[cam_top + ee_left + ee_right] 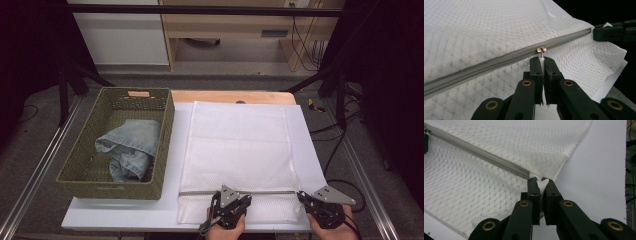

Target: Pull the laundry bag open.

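A white mesh laundry bag lies flat on the white-covered bench, filling its centre and right half. A grey zipper crosses the bag near its 6 o'clock edge, running from 9 o'clock to 3 o'clock in the high view.

The left hand-held gripper sits at the bag's 6 o'clock edge, about mid-width. In the left gripper view its jaws are pressed together on the small metal pull tab of the zipper slider, which sits on the zipper just above the jaw tips, at 12 o'clock from them.

The right hand-held gripper is at the bag's 4 o'clock corner. In the right gripper view its jaws are clamped on a bunched bit of the bag's mesh just past the zipper's end, with the bag's edge rising toward 1 o'clock and bare bench cover at 3 o'clock. The same gripper appears at 2 o'clock in the left gripper view, at the zipper's far end.

A green woven basket stands at 9 o'clock of the bag, just beside it, holding crumpled light-blue jeans.
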A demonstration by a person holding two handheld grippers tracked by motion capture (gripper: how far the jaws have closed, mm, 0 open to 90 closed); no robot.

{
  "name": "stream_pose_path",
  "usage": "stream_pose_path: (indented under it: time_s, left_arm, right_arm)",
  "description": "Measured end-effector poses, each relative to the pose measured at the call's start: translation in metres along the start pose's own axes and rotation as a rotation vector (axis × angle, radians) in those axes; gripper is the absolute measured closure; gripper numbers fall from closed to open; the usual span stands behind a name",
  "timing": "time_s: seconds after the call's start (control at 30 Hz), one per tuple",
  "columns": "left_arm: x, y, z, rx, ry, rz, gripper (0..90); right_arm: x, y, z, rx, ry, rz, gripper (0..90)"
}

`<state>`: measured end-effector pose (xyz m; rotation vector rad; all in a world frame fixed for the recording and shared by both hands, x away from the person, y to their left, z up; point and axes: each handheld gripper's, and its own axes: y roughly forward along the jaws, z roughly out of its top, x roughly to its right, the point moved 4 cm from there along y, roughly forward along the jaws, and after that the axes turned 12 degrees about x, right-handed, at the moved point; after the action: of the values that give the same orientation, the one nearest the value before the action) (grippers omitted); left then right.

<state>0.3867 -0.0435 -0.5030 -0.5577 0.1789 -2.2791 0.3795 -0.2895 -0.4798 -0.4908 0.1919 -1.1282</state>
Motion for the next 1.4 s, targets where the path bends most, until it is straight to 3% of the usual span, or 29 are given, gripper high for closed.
stream_pose_path:
  time_s: [0.43,0.67,0.93,1.4]
  left_arm:
    - [-0.002,-0.001,-0.002,-0.008,0.007,0.007,86.8]
    - [-0.009,-0.005,-0.001,-0.002,0.003,0.02,86.8]
    - [-0.016,-0.013,-0.003,-0.011,0.008,0.001,86.8]
    - [-0.03,-0.025,-0.002,-0.007,0.0,0.03,86.8]
  right_arm:
    - [0.007,0.002,-0.003,-0.014,0.022,-0.014,85.7]
    - [0.006,0.004,-0.003,-0.024,0.023,-0.005,85.8]
    - [0.007,0.007,-0.002,-0.016,0.031,-0.002,85.7]
    - [0.007,0.01,-0.004,-0.03,0.024,0.001,85.7]
